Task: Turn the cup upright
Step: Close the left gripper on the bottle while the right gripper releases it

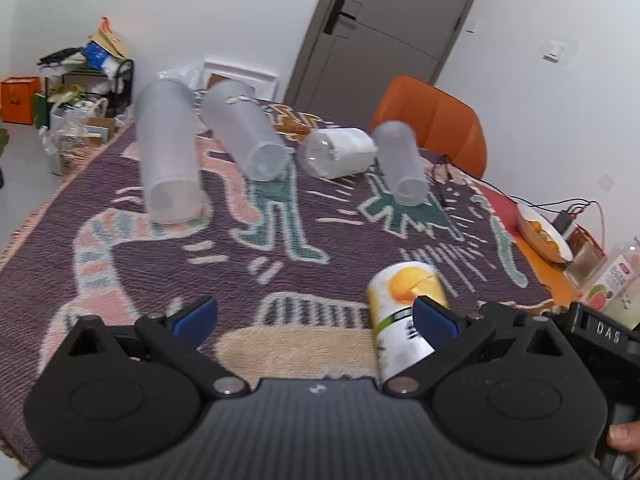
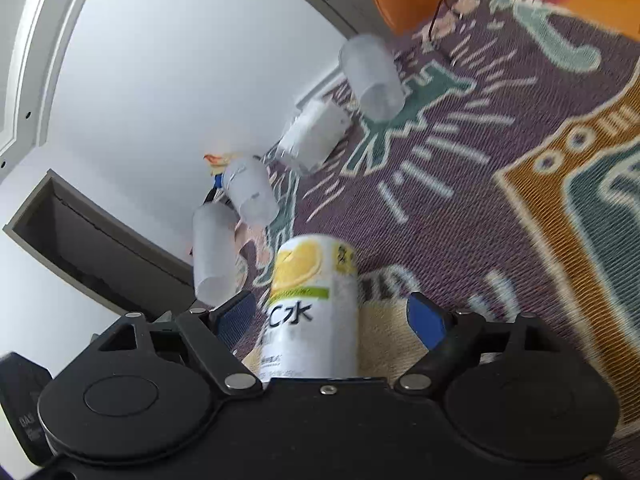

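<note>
Sideways, lemon-print cup [image 2: 312, 304] between open right claw [image 2: 331, 320].

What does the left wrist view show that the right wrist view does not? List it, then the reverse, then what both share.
Only the left wrist view: the grey door with black handle, cluttered shelf, and plate of orange fruit. Only the right wrist view: the black "C水" lettering on the can and the rug's ochre-bordered patch. Both: the yellow-and-white lemon-print can, four frosted plastic cups lying on their sides, the orange chair, the purple patterned rug.
</note>
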`<move>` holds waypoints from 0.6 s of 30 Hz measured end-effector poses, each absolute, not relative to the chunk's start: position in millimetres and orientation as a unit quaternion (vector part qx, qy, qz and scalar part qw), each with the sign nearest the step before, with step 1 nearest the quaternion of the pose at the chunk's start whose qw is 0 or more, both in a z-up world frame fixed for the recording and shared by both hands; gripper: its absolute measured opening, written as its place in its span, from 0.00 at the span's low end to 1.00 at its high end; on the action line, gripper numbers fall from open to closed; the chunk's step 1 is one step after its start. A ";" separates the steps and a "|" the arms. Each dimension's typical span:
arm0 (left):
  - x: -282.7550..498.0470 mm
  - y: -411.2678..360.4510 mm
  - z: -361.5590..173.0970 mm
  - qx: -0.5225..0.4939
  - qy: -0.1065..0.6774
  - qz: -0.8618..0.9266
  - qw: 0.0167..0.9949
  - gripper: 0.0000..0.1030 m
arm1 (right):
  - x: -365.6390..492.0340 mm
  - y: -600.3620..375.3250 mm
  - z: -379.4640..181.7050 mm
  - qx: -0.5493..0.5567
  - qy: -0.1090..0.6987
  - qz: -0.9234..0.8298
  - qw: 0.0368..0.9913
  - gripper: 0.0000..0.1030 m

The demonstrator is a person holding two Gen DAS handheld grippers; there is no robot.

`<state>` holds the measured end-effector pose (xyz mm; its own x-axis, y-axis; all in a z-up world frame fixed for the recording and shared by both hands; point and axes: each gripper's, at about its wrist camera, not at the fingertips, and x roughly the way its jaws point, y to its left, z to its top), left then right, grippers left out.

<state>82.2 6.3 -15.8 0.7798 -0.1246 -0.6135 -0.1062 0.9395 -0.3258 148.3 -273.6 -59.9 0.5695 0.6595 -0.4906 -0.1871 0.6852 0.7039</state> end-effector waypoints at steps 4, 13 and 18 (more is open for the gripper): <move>93.5 -1.7 -14.6 -0.182 0.341 -0.025 0.922 0.99 | 144.3 -287.7 -57.3 0.286 0.372 0.251 0.847 0.81; 122.4 -18.2 -14.8 -0.195 0.368 -0.062 0.907 0.97 | 137.9 -311.4 -63.7 0.241 0.353 0.237 0.873 0.81; 140.2 -27.0 -17.7 -0.200 0.390 -0.080 0.895 0.89 | 135.9 -322.2 -69.7 0.230 0.347 0.232 0.879 0.81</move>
<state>140.2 -27.0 -17.7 0.6832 -0.2982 -0.6666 -0.0133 0.9076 -0.4196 135.9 -322.2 -69.7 0.6513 0.5676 -0.5036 -0.2481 0.7865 0.5656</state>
